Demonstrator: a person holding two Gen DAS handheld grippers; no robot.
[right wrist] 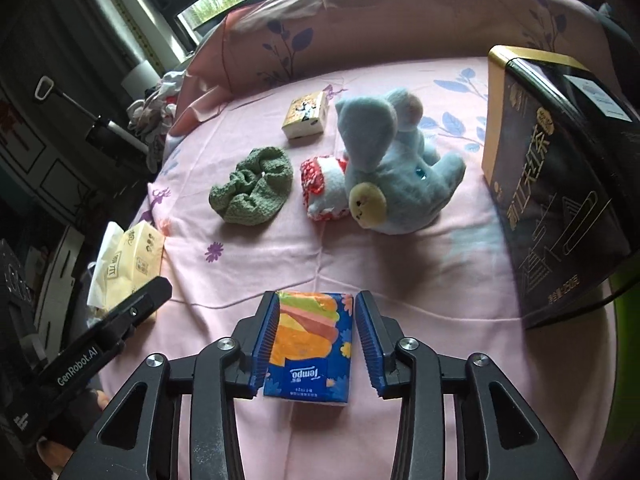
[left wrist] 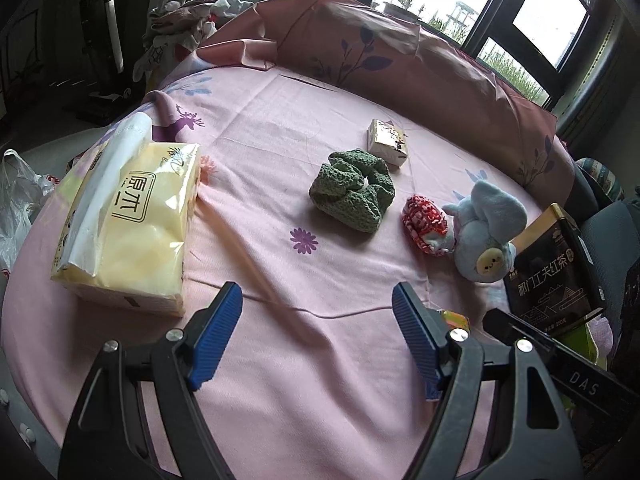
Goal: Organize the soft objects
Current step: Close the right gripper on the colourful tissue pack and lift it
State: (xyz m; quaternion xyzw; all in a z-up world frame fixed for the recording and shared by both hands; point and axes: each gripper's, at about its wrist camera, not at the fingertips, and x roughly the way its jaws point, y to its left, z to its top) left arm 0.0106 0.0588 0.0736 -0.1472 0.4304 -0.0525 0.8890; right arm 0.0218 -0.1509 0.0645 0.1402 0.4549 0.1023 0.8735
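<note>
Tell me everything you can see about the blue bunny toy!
The blue plush toy looks soft and fuzzy, pale blue all over, with long floppy ears sticking up toward the pillow and a round yellow face with tiny dark eyes. It lies tipped over on the pink sheet, face toward the camera. A red and white knitted bundle presses against its side. The black tea box stands apart on the other side. No gripper touches it.

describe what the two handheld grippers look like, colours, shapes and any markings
Both the left gripper and the right gripper have black angular linkage arms with silver pivot screws and ribbed blue pads on the fingers. White lettering shows on the black bodies: "GenRobot.AI" on the left one, "DAS" on the right. No cables or sleeves are visible.
</note>
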